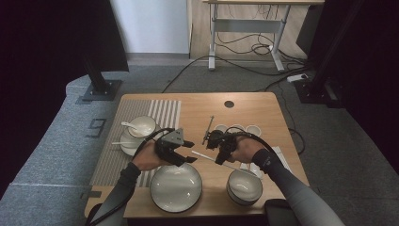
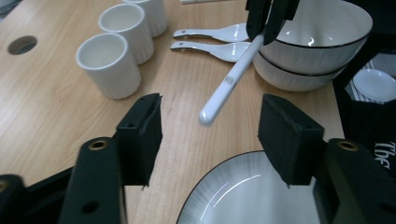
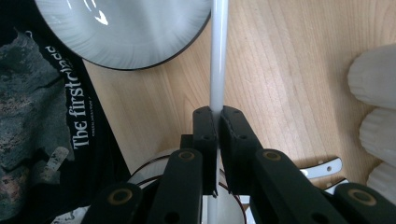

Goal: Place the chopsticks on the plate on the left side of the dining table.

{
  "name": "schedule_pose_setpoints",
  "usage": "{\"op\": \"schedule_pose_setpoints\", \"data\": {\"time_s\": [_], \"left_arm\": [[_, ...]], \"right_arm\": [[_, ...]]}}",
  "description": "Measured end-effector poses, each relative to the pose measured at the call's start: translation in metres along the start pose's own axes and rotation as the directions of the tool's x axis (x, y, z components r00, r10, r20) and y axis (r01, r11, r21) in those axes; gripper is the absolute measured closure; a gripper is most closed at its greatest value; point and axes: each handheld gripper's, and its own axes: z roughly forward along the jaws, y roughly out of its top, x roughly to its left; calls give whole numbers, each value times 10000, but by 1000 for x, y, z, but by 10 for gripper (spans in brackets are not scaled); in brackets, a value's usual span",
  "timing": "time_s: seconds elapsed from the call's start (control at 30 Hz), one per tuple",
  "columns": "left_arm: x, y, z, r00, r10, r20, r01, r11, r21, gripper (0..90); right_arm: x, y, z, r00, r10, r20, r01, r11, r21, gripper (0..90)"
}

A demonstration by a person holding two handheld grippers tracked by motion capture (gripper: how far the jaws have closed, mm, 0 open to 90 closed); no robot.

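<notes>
1. My right gripper (image 3: 217, 122) pinches a white chopstick (image 3: 218, 56) partway along its length, jaws pressed tight on it. The stick hangs above the table (image 1: 244, 110), between the plate (image 1: 176, 187) and the stacked bowls (image 1: 244, 187).
2. My left gripper (image 2: 210, 135) is spread wide and holds nothing; the stick's free tip (image 2: 207, 116) points into the gap between its jaws.
3. I judge the step to be a hand-over. To do it well I'd keep the right hand steady, bring the left jaws around the tip squarely, and close before the right lets go.
4. I'd grip well back from the tip so the stick can't pivot.
5. The stick's far end is hidden behind my right jaws, and in the high view the cups (image 2: 109, 65) are partly covered by that gripper.
</notes>
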Motion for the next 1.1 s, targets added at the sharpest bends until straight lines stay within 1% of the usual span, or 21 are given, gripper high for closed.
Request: {"op": "schedule_pose_setpoints", "data": {"time_s": [0.13, 0.2, 0.33, 0.4, 0.6, 0.7, 0.87, 0.93, 1.0, 1.1], "left_arm": [[-1, 2, 4, 9993, 180, 325, -181, 9998, 20, 475], [-1, 2, 5, 9982, 327, 508, -332, 9994, 94, 513], [-2, 2, 9, 9969, 429, 658, -442, 9989, 176, 583], [-2, 1, 10, 9961, 515, 712, -533, 9983, 231, 614], [-2, 0, 11, 9942, 659, 854, -675, 9976, 165, 712], [-1, 0, 11, 9927, 707, 976, -721, 9973, 102, 737], [-1, -2, 11, 9883, 818, 1289, -820, 9966, -37, 765], [-1, -3, 11, 9858, 917, 1403, -916, 9958, -72, 780], [-1, -3, 10, 9821, 1017, 1585, -1009, 9948, -129, 799], [-2, -4, 9, 9792, 1050, 1736, -1029, 9945, -216, 824]], "right_arm": [[3, 2, 0, 9997, -230, -28, 229, 9997, -22, 850], [5, 3, -1, 9994, -324, -73, 324, 9995, -20, 850], [6, 4, -1, 9990, -443, -62, 443, 9990, -13, 850], [7, 4, -1, 9985, -534, -129, 534, 9986, -31, 850], [8, 4, -1, 9983, -573, -140, 573, 9984, -28, 850], [8, 4, -2, 9979, -625, -157, 624, 9980, -65, 850], [9, 3, -2, 9968, -777, -171, 776, 9970, -43, 848], [9, 3, -2, 9962, -850, -168, 849, 9964, -36, 846], [9, 3, -2, 9958, -901, -153, 901, 9959, -46, 840], [8, 2, -2, 9955, -948, -84, 947, 9954, -108, 828]]}}
